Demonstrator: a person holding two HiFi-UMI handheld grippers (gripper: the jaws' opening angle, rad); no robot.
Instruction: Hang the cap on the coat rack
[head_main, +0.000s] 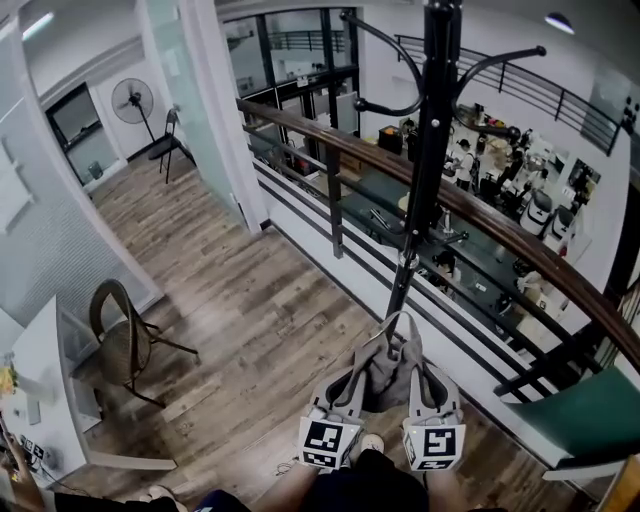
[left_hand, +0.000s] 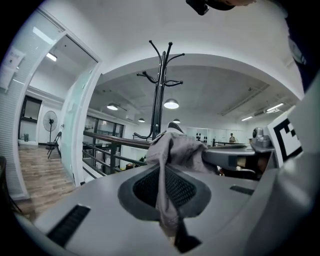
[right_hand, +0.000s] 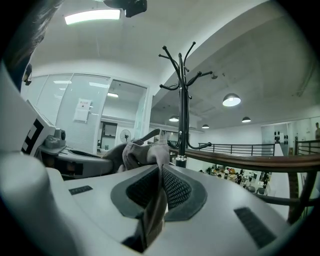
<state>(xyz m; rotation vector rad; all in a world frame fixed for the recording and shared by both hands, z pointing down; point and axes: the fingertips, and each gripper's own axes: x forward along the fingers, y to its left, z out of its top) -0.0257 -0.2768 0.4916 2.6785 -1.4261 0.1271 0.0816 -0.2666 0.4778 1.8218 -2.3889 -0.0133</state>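
Nearest, left gripper (head_main: 358, 372) and right gripper (head_main: 418, 375) each clench the cap (head_main: 390, 365), lower centre. We judge transport in hand; next, raise it onto a rack (head_main: 432, 150) hook, top centre.

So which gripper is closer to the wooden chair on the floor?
Left. The left gripper is off to the right of the chair, shut on the cap. The right gripper grips the cap's other side, farther right still.
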